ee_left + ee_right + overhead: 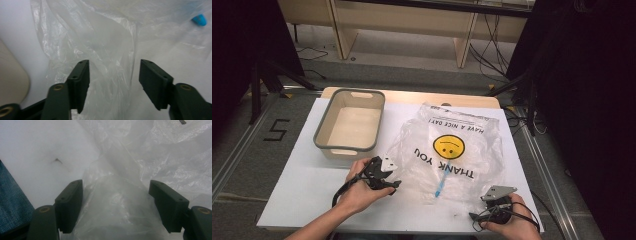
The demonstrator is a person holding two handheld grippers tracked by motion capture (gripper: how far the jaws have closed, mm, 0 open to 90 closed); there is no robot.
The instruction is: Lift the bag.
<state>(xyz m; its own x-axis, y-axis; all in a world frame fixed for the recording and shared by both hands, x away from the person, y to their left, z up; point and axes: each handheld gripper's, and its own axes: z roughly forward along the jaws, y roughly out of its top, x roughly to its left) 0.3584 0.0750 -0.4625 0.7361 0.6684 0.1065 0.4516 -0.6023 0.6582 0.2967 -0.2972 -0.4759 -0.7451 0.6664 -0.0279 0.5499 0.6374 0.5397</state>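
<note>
Right now the plastic bag (447, 150) lies flat and crumpled on the white surface (302, 190), just to the right of the grey basin (349, 125), which serves as the landmark. The bag's long axis runs away from the person toward the far edge, roughly parallel to the basin's long side; its print reads upside down from the person's side, so its printed top points back toward the near edge. A blue-tipped thin object (440, 187) lies under the film near that near end.

The left gripper (387, 182) sits just past the basin's near right corner, at the bag's near left edge. In the left gripper view its fingers (81, 82) stand apart, with a fold of film (112, 82) rising between them but not pinched. The right gripper (494, 207) lies well to the right of the basin, at the bag's near right corner. Its fingers (70, 205) are also spread wide, with a bulge of plastic (115, 207) between them, untouched by the pads.

Both hands bracket the near end of the bag, one per corner. Judging by this, the coming move turns on each pair closing on the film directly ahead of it.
</note>
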